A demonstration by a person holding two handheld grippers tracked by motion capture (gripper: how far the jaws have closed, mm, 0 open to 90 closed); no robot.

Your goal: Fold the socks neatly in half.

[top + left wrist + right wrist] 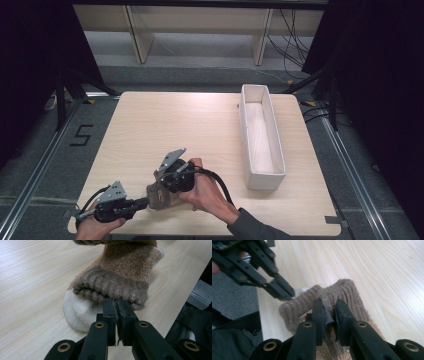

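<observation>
A brown sock [159, 196] with a ribbed cuff and a cream toe lies on the wooden table [175, 125] near its front left edge. In the left gripper view the sock [120, 267] has its cuff folded over, and my left gripper [116, 301] is shut on the cuff's edge. My right gripper [329, 306] is shut on a raised fold of the sock's ribbed cuff [344, 292], with the left gripper [285, 293] pinching the same cuff just beyond. From above, the left gripper [145, 202] comes in from the left and the right gripper [162, 187] from the upper right.
A long white open box [263, 180] stands on the right half of the table, running front to back. The table's front edge lies just behind the sock. Dark stands and cables sit on the floor around the table.
</observation>
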